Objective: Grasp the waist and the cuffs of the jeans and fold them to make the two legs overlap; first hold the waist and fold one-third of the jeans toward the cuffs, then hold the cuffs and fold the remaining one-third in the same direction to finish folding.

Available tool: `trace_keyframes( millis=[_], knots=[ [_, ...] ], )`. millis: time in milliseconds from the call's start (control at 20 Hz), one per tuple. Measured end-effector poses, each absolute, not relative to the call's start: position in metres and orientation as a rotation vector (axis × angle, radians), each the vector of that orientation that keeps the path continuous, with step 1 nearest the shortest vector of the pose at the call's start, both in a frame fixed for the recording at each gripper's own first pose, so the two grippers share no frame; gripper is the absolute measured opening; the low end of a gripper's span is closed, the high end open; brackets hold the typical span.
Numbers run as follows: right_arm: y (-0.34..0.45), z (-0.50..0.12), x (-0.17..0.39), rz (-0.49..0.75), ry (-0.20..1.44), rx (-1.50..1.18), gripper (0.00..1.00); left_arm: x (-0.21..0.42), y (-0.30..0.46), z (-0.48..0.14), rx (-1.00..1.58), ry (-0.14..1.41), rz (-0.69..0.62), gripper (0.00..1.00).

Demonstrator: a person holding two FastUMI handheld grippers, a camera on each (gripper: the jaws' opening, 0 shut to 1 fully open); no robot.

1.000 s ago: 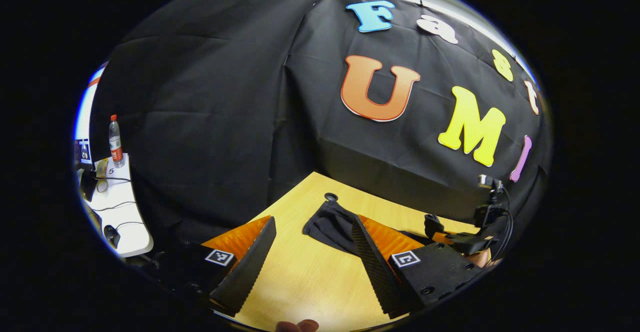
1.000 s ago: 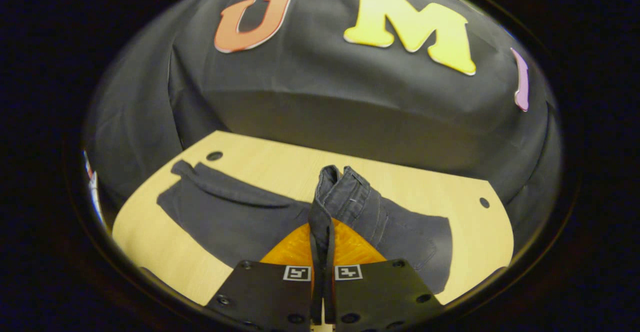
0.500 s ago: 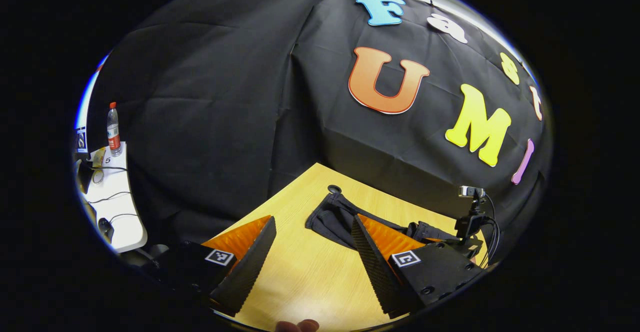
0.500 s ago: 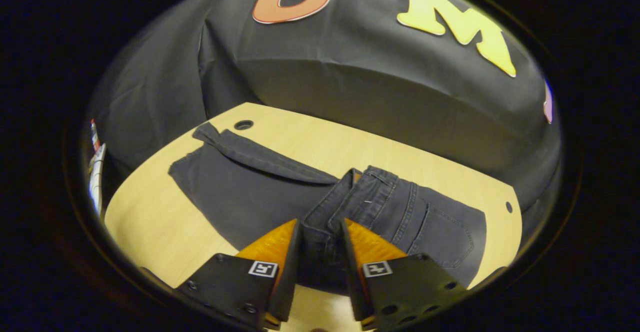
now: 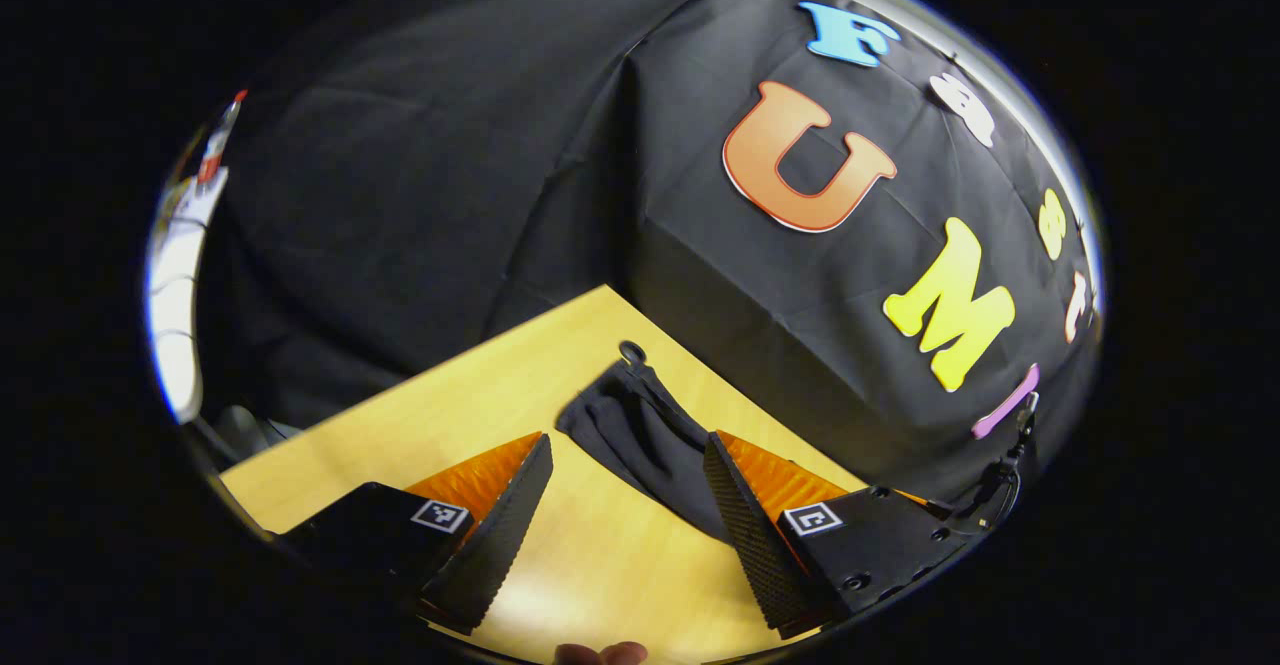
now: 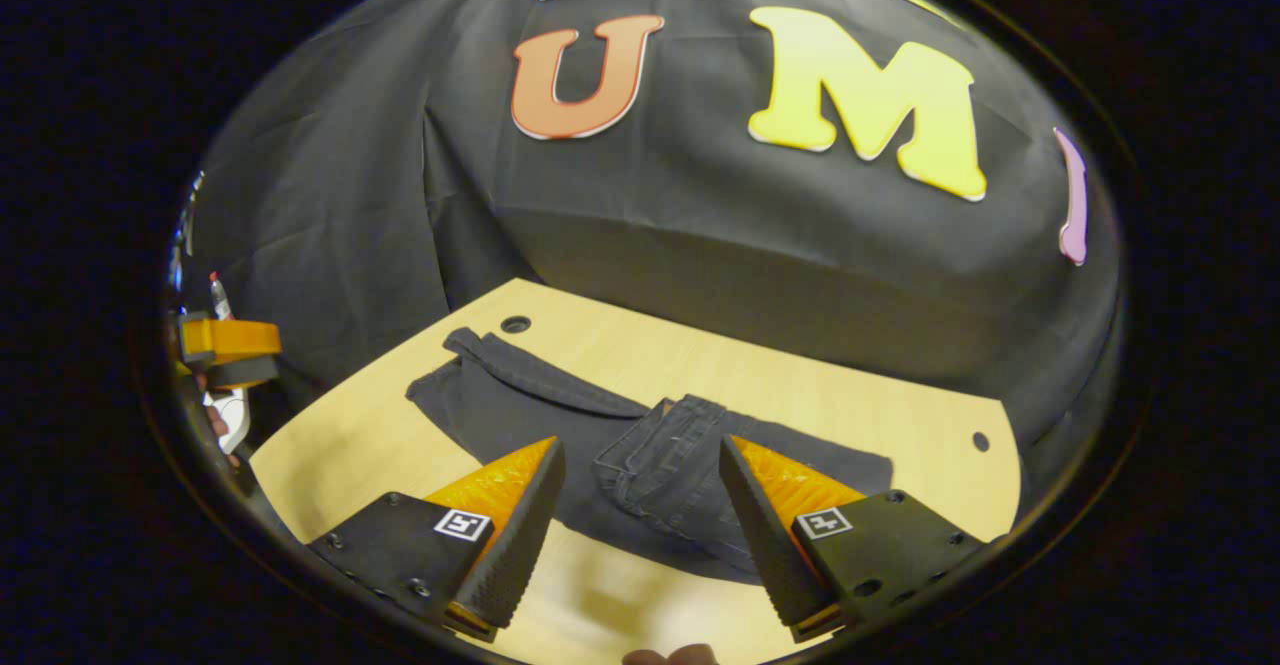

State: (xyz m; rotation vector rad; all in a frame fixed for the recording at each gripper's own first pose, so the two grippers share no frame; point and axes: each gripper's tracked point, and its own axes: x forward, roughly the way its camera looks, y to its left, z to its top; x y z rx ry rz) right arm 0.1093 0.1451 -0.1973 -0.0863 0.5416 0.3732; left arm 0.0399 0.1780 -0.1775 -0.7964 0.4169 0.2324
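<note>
**Two grippers held apart above dark jeans on a pale wooden table**

Two wedge-shaped fingers are seen at the bottom of the right gripper view, ribbed on their inner faces, and the right gripper (image 6: pixel 640 515) is spread wide with nothing between its fingers. Beyond the gap, the jeans (image 6: pixel 560 425) are laid flat on the table (image 6: pixel 800 385), which is of light wood grain with rounded corners and small round holes near its far edge. The denim is dark and matte. The waist (image 6: pixel 665 460) is folded over onto the legs, and its stitched seams and creased band are shown just past the fingertips. The cuffs (image 6: pixel 465 345) are stretched toward the far left corner, near one of the holes.

At the left edge of that view, the other gripper is caught as a blocky shape, well apart from the jeans, with part of a hand (image 6: pixel 215 420) below it.

In the left gripper view, the left gripper (image 5: pixel 625 505) is likewise held open, its fingers wide apart over bare tabletop. Only the cuff end of the jeans (image 5: pixel 640 435) is taken in there, a soft, rumpled dark shape that is partly hidden behind the right-hand finger. The folded waist is left outside that view. A fingertip (image 5: pixel 600 653) is glimpsed at the bottom edge. A white surface (image 5: pixel 175 275) is visible at the far left, too blurred for detail.
</note>
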Motion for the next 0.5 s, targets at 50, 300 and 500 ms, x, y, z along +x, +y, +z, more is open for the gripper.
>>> trace_keyframes(
  millis=[50,300,500],
  knots=[
    [0.13,-0.182,0.104,0.362,0.524,-0.088,0.95,0.045,0.172,-0.186,-0.868,0.426,0.206,0.98],
    [0.049,-0.136,0.075,0.268,0.476,-0.099,0.96,0.08,0.157,-0.241,-1.163,0.475,0.204,0.99],
    [-0.026,-0.14,0.055,0.14,0.508,-0.107,0.94,0.104,0.164,-0.279,-1.328,0.514,0.264,0.98]
  ],
)
